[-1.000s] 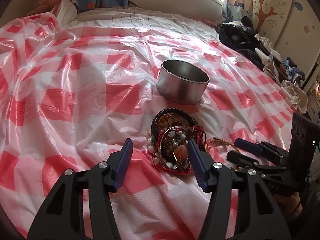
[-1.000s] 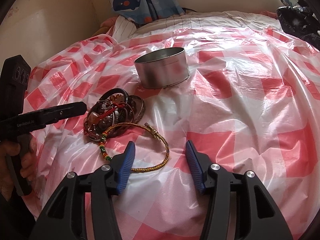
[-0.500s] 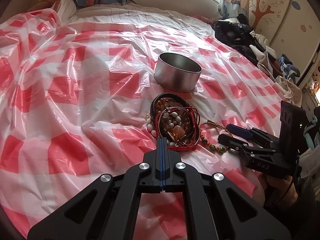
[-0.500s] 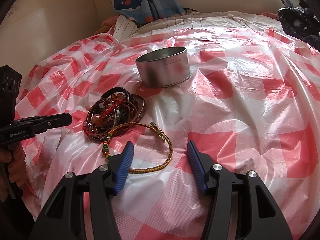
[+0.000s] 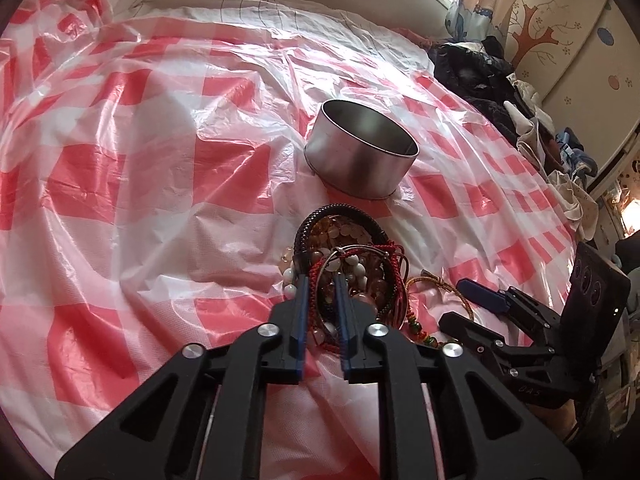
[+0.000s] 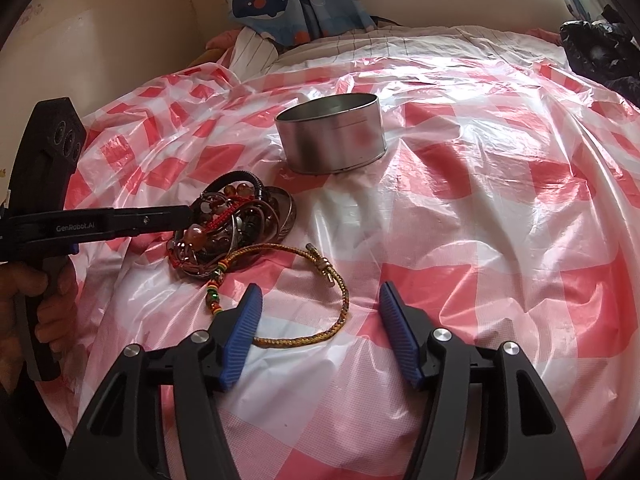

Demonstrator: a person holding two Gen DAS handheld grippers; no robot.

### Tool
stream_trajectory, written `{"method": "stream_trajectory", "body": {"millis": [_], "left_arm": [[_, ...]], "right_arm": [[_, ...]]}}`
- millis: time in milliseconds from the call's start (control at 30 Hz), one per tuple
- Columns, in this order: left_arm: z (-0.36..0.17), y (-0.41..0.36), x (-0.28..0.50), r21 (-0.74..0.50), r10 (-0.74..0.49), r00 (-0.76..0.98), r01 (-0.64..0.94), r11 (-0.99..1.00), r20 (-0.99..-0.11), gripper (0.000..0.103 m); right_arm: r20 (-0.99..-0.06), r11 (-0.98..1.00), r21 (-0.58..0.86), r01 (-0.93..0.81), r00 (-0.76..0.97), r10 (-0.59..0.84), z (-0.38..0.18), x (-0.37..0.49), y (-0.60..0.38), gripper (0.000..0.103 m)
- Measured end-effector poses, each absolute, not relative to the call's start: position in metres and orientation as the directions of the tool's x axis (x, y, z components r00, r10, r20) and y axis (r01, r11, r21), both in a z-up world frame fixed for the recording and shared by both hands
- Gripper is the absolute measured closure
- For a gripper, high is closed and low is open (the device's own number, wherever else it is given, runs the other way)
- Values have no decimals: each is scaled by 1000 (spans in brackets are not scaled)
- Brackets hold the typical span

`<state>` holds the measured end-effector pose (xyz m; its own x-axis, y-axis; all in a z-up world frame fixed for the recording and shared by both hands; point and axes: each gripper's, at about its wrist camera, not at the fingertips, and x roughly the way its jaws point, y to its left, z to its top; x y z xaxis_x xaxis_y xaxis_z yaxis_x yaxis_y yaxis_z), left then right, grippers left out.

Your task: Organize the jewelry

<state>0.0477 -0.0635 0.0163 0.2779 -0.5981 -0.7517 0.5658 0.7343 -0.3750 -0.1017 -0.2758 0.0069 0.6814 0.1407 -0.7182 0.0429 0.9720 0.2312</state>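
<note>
1. The left wrist view shows the left gripper (image 5: 320, 280) with its jaws drawn narrow, a slim gap between the blue pads, pushed into the near side of the pile of bracelets (image 5: 348, 264). Strands of the pile sit in that gap; whether the pads actually pinch one cannot be told.
2. The right wrist view shows the same left gripper (image 6: 188, 214) from the side, its tip touching the left edge of the pile of bracelets (image 6: 236, 224). The gap between its pads is hidden here.
3. Only the right wrist view shows the gold cord bracelet (image 6: 320, 304) in full. It lies loose on the checked plastic sheet (image 6: 500, 220), one end tucked under the pile, its loop lying between the pads of the right gripper (image 6: 320, 312).
4. The right gripper is spread wide and holds nothing; the cord touches neither pad clearly.
5. The metal tin (image 5: 360, 152) stands upright and open just beyond the pile, apart from it by a narrow strip of sheet.
6. Only the left wrist view shows the heap of clothes (image 5: 500, 92) along the right edge of the bed.
7. Bare sheet lies to the left of the pile and to the right of the tin (image 6: 332, 136).
</note>
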Motion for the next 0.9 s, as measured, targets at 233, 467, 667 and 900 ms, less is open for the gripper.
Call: {"method": "stream_trajectory", "body": {"millis": [233, 467, 667, 900], "left_arm": [[29, -52, 39, -426, -654, 288, 567, 705, -700, 100], [20, -51, 39, -233, -467, 358, 535, 812, -808, 101], [38, -34, 41, -423, -637, 331, 528, 737, -697, 102], [46, -28, 41, -500, -714, 323, 539, 679, -621, 102]], "right_arm": [[-718, 972, 231, 42, 682, 141, 7, -102, -275, 43], [-719, 973, 226, 40, 681, 139, 7, -102, -275, 42], [-719, 974, 225, 39, 681, 139, 7, -102, -274, 42], [-718, 973, 225, 39, 682, 139, 7, -102, -274, 42]]}}
